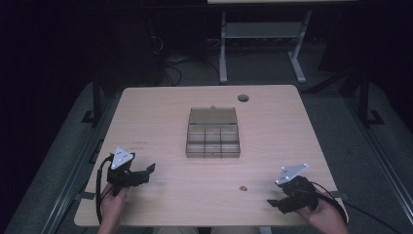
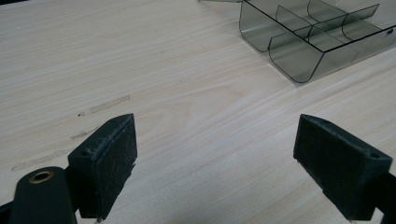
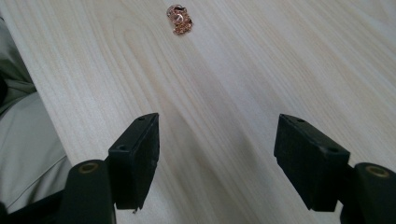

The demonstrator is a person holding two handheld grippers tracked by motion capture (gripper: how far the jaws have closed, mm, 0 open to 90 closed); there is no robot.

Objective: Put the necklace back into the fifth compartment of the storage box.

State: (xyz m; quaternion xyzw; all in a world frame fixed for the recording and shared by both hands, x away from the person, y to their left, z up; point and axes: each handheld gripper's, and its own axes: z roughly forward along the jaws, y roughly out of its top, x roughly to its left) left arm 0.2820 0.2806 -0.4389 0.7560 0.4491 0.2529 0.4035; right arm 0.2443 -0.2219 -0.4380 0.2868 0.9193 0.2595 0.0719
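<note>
Both grippers, left (image 1: 146, 171) and right (image 1: 274, 204), jaws apart, empty. Small coppery trinket (image 3: 180, 18) ahead of right; detail unclear. Box (image 2: 313, 37) cropped.

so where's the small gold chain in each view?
High view: gold chain on the table, near front edge, right of centre.
Left gripper view: not in it.
Right gripper view: top centre, ahead of the open claw.
Shared landmark: the light wood table.

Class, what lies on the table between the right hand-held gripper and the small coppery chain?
Nothing: bare wood separates the right hand-held gripper from the coppery chain, seen in the right gripper view.
</note>
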